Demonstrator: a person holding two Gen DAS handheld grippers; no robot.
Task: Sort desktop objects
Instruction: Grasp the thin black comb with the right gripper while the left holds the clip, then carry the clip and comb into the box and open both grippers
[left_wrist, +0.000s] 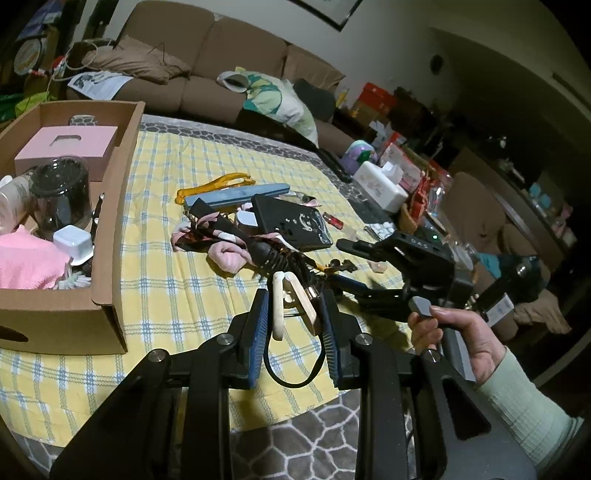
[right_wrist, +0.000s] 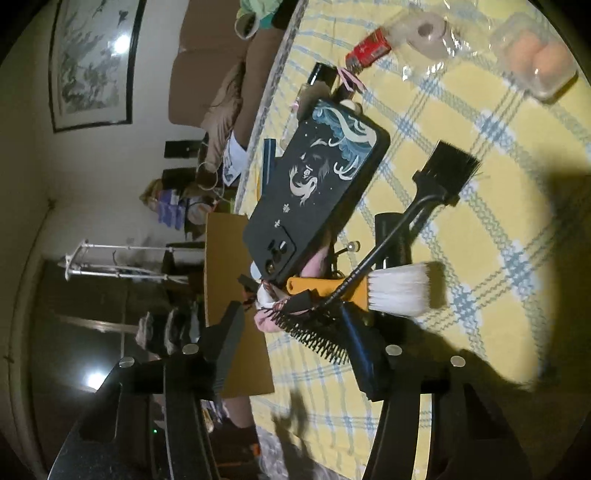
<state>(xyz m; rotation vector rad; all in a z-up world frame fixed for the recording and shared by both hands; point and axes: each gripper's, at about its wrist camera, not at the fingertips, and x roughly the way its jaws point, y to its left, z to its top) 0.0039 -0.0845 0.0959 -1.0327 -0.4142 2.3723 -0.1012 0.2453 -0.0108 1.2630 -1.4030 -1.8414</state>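
Observation:
My left gripper (left_wrist: 293, 308) is shut on a cream keyring fob with a black cord loop (left_wrist: 291, 314), held above the yellow checked cloth (left_wrist: 184, 288). Ahead lies a pile: a black phone case with a fish design (left_wrist: 291, 225), a blue case (left_wrist: 236, 194), an orange tool (left_wrist: 216, 184), pink fabric (left_wrist: 229, 258). My right gripper (left_wrist: 369, 251) shows at the right of the pile. In the right wrist view it (right_wrist: 291, 325) is open around a black comb brush (right_wrist: 317, 336), beside a white-bristled orange brush (right_wrist: 399, 288), a black brush (right_wrist: 447, 173) and the phone case (right_wrist: 317, 184).
A cardboard box (left_wrist: 110, 229) at the left holds a pink box, a dark jar, a white cup and pink cloth. A tissue box (left_wrist: 380, 184) and clutter line the table's right edge. A red lighter (right_wrist: 369, 48), tape roll (right_wrist: 424, 33) and a clear egg-shaped pack (right_wrist: 535, 59) lie farther on.

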